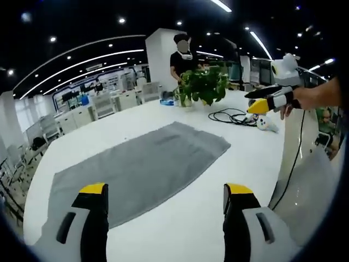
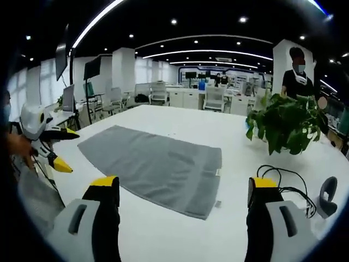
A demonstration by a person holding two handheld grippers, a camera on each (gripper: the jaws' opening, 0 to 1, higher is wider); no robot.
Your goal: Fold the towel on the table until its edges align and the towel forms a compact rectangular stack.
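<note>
towel (image 1: 136, 166) corner behind left fingers (image 1: 94, 218)

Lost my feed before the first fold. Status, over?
Left gripper open, right gripper open, both above the table. Towel flat, unfolded, untouched. Plant and cables sit beyond the towel, not blocking.

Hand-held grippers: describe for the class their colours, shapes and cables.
Each hand-held gripper, left and right, has two black fingers with yellow tips on pale grey bodies with dark slots. The right one, seen from the left gripper view, has a white housing, and a black cable hangs below it.
</note>
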